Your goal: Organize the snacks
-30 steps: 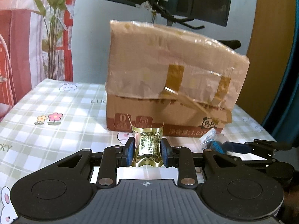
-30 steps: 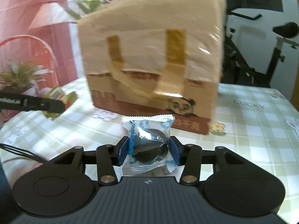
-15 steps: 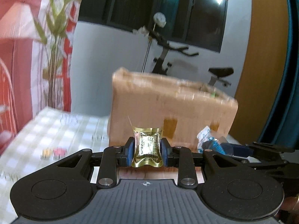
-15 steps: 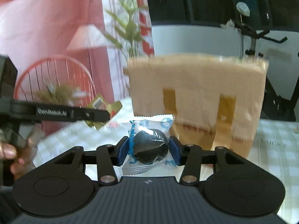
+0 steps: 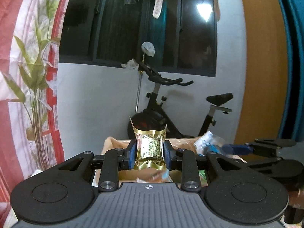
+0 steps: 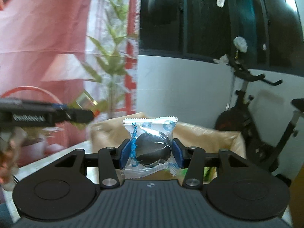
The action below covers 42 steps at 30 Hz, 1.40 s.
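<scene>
My left gripper (image 5: 150, 156) is shut on a gold foil snack packet (image 5: 149, 150) and holds it above the open top of a cardboard box (image 5: 117, 144). My right gripper (image 6: 150, 152) is shut on a clear blue-printed packet with a dark round snack (image 6: 151, 148), also raised over the box (image 6: 209, 134). The right gripper (image 5: 212, 149) shows at the right of the left wrist view. The left gripper (image 6: 93, 114) shows at the left of the right wrist view. Some wrappers lie blurred inside the box.
An exercise bike (image 5: 171, 102) stands behind the box against a grey wall (image 5: 95, 98). A red and white curtain with a leaf print (image 5: 28, 76) hangs on the left. A potted plant (image 6: 34, 144) sits left of the box.
Both grippers have risen from in front of the box to above its open top, each keeping hold of its packet. The box now sits low in both views.
</scene>
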Tool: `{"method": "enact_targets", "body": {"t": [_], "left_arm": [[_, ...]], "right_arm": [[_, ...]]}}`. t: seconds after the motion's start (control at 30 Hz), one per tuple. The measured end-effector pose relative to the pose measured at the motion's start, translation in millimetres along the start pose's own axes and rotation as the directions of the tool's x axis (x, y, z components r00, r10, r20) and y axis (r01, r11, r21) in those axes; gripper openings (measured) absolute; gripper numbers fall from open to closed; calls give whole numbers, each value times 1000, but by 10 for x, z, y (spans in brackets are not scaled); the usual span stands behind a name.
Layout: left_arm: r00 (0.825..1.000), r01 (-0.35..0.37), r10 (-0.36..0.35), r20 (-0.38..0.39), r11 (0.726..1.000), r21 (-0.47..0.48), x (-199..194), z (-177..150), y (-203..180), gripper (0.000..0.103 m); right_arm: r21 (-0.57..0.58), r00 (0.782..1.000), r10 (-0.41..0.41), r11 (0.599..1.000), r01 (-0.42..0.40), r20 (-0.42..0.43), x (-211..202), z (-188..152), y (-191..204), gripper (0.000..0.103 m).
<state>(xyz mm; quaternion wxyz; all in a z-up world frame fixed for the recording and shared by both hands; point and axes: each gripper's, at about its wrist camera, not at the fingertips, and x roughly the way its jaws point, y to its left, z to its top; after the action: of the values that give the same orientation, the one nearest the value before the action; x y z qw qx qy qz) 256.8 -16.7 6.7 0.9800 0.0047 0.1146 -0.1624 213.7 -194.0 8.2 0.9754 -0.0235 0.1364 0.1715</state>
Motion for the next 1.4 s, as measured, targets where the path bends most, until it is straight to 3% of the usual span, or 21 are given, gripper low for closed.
{"method": "enact_targets", "body": {"t": [0.3, 0.43, 0.57, 0.77, 0.97, 1.4], "left_arm": [[994, -9, 11, -109, 1000, 12, 567, -115, 17, 33], [990, 5, -3, -140, 1000, 12, 588, -172, 67, 51], [988, -2, 4, -153, 1000, 11, 542, -165, 86, 76], [985, -47, 50, -163, 999, 23, 380, -96, 63, 94], [989, -68, 70, -127, 998, 20, 104, 20, 39, 98], [978, -179, 186, -97, 981, 71, -589, 136, -154, 99]], "right_arm": [[-11, 996, -34, 999, 33, -78, 479, -38, -172, 49], [-14, 994, -30, 1000, 28, -106, 542, -106, -211, 49], [23, 992, -33, 999, 36, -119, 530, -133, -276, 53], [51, 994, -38, 998, 44, -105, 389, -49, -315, 77], [77, 995, -52, 995, 58, -80, 154, 72, -289, 98], [179, 993, -107, 977, 115, -50, -470, 160, -205, 103]]}}
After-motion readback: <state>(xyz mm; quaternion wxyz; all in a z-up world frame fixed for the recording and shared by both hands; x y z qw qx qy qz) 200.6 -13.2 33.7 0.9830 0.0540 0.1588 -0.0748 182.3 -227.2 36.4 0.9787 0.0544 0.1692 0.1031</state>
